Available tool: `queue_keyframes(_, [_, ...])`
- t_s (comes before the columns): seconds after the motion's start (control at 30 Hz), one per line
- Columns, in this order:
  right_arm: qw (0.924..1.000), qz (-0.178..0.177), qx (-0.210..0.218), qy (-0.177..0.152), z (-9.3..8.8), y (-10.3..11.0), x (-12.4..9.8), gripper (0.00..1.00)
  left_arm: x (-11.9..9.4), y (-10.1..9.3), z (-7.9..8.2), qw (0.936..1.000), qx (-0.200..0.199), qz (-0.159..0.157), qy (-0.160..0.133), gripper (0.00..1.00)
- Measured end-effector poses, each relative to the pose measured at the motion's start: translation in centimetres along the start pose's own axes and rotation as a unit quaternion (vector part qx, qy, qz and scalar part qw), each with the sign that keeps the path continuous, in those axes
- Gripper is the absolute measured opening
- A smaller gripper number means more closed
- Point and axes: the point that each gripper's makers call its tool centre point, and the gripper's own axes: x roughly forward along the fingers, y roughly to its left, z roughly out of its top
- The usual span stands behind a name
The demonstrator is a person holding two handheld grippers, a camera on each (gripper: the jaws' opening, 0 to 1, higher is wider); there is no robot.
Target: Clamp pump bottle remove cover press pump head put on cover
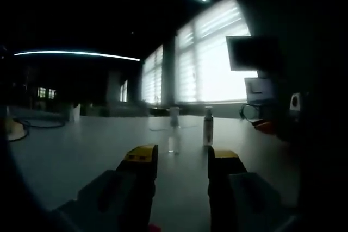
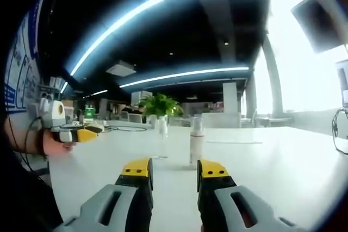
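Left gripper view: your left gripper has its jaws spread and holds nothing. Ahead on the pale table stand two items a little apart: a clear, see-through cover or cup, and to its right the pump bottle. Which of the two sits nearer cannot be told. Right gripper view: your right gripper is likewise spread and empty, aimed at the bottle, with the clear item just to its left; the left gripper appears far left in your hand.

Risks, as judged from here: the bottle is tall and narrow, so a jaw that nudges it off-centre before closing could tip it. The clear item is hard to see against the bright windows, so you may clip it on approach. A grip too high may press the pump early.
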Motion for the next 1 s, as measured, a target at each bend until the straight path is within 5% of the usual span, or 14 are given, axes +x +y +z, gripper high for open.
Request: queue_keyframes(1.0, [1.0000,-0.006,-0.002,0.000,0.04,-0.14,0.12,0.26,-0.04,0.39,0.20,1.0000,0.000,0.006,-0.007,0.27])
